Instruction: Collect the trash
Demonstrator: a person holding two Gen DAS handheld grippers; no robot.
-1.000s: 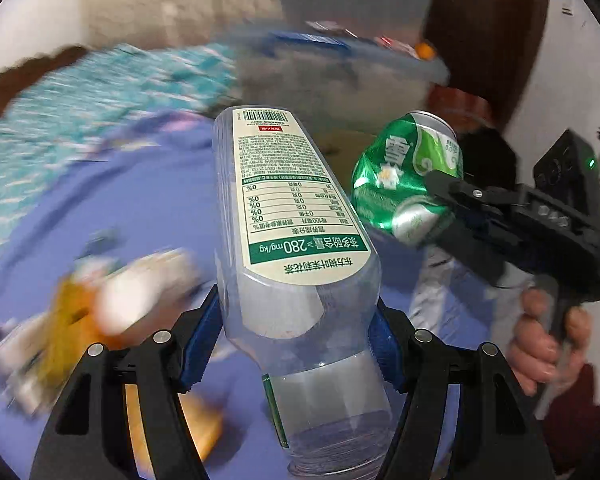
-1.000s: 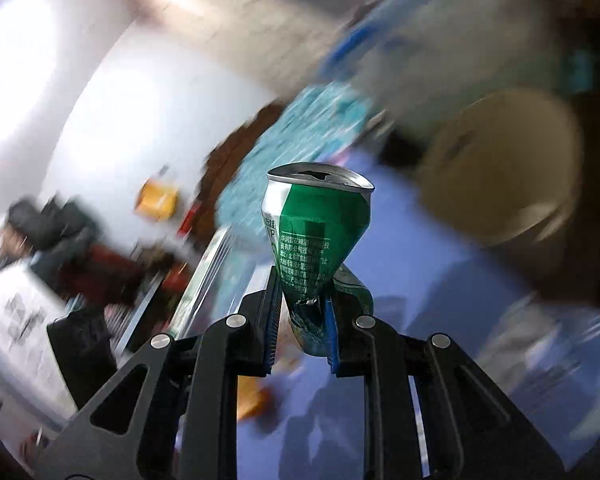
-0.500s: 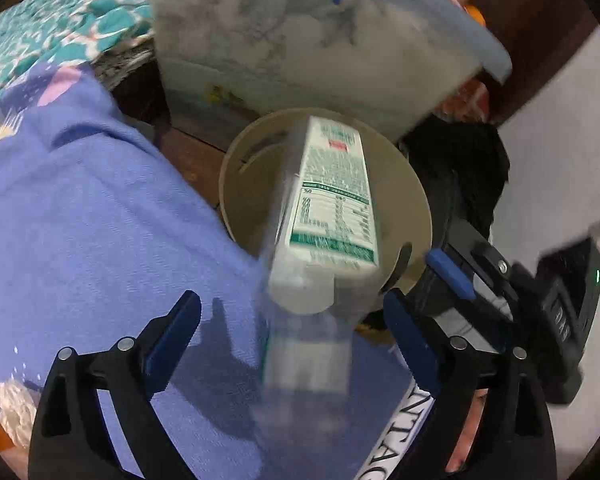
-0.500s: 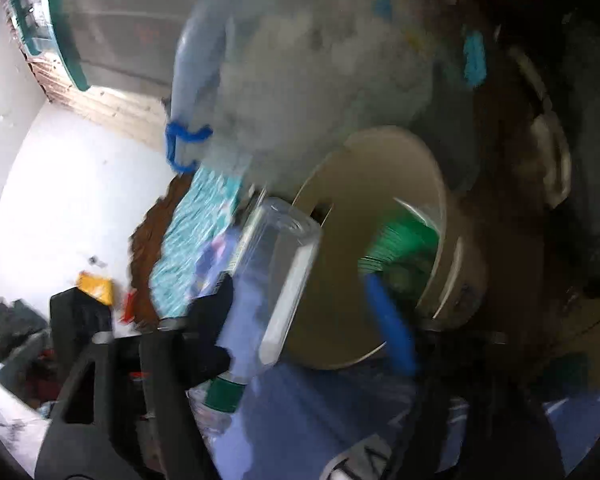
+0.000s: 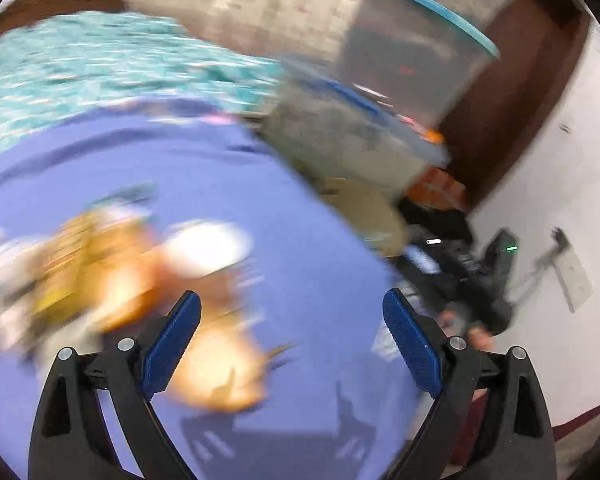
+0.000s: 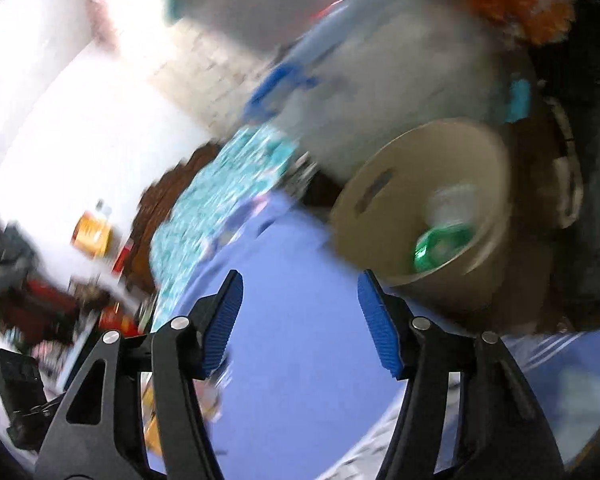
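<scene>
Both tongs, left tongs (image 5: pixel 292 330) and right tongs (image 6: pixel 300 320), gaped empty, jaws lately moving; best aimed squarely over blurred orange wrappers (image 5: pixel 112 280) on purple cloth (image 5: pixel 300 200), then squeezed firmly.

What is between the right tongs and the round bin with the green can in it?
Only bare purple bedsheet, seen in the right wrist view, between the right tongs and the bin.

- Bin (image 6: pixel 384 200) sits just off the bed sheet's (image 6: pixel 292 320) edge, right of it.
- Can (image 6: pixel 440 246) lies inside the bin.
- Storage box (image 6: pixel 380 80) stands behind the bin.
- Trash pile (image 5: pixel 112 268) lies on the sheet, left.
</scene>
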